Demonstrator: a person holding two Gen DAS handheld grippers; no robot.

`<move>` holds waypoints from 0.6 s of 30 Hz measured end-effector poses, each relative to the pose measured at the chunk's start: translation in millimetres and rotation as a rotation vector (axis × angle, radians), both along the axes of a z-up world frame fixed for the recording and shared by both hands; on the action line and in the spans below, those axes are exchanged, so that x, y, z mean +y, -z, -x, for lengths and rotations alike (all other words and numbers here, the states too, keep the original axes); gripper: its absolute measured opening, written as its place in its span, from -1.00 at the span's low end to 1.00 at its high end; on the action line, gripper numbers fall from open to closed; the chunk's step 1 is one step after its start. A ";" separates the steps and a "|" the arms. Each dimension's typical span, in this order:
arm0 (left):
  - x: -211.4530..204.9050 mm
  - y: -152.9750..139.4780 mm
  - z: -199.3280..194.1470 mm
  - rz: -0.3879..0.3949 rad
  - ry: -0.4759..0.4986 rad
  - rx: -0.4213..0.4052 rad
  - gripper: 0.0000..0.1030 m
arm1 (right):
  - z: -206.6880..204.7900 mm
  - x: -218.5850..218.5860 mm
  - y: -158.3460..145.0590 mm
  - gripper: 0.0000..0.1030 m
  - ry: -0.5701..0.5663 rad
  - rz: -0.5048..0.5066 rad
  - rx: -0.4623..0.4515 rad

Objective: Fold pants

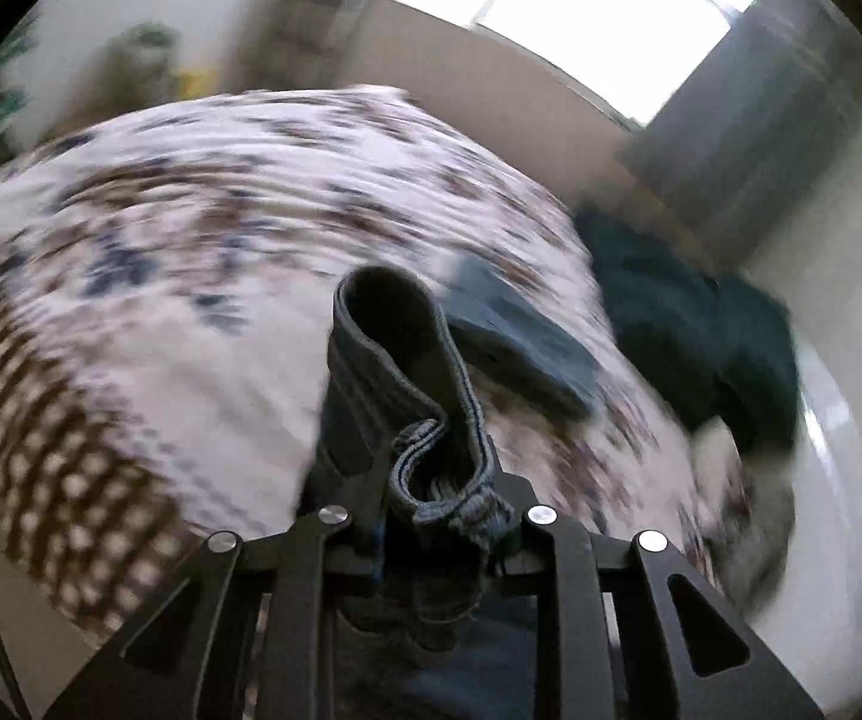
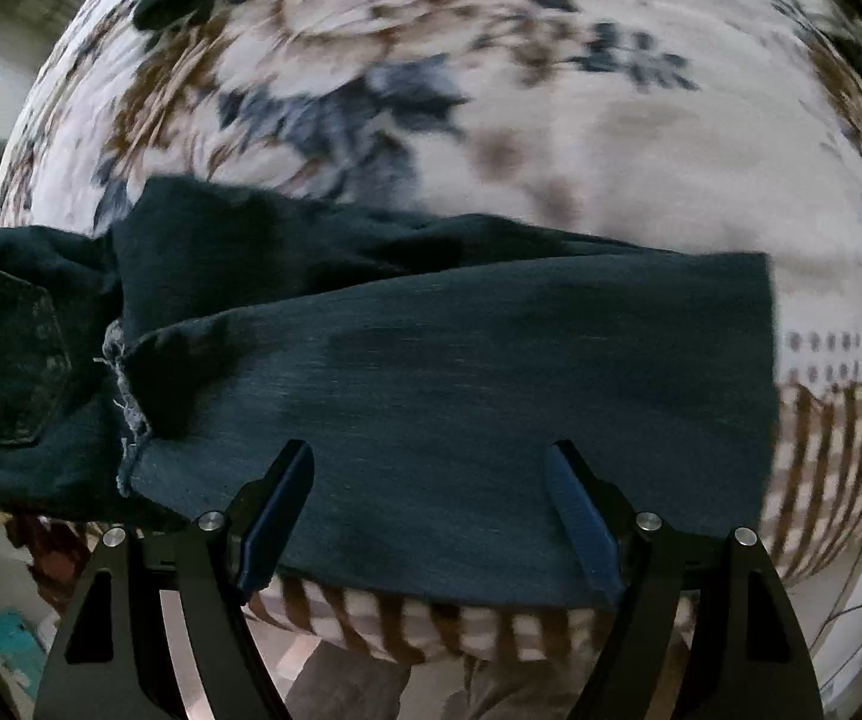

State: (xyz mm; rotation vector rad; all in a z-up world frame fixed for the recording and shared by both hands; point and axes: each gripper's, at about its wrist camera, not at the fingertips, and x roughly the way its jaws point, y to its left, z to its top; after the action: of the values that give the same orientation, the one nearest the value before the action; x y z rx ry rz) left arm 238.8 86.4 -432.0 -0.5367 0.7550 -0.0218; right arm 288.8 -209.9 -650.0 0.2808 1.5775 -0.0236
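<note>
Left gripper (image 1: 431, 480) pinches hem (image 1: 425, 420); pants (image 2: 431, 390) flat under right.

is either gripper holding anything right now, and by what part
The left gripper is shut on the jeans, pinching a bunched hem edge. The right gripper is open above a jeans leg, holding nothing.

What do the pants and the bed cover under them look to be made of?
Pants: dark blue denim by the look, matte, with a woven grain, stitched pocket and frayed hem.
Bed cover: probably soft quilted cotton or similar, matte, printed with brown and blue flowers; blur hides the weave.
</note>
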 end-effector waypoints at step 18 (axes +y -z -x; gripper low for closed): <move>-258.9 147.9 -29.1 -0.557 0.525 0.363 -0.61 | 37.7 -178.6 -29.7 0.59 0.125 0.076 -0.019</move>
State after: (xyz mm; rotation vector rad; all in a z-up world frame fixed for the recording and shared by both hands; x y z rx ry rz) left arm 267.8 -172.5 -580.0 0.2063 1.1891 -0.1987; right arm 251.1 -388.5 -620.3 0.3187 1.5346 -0.1770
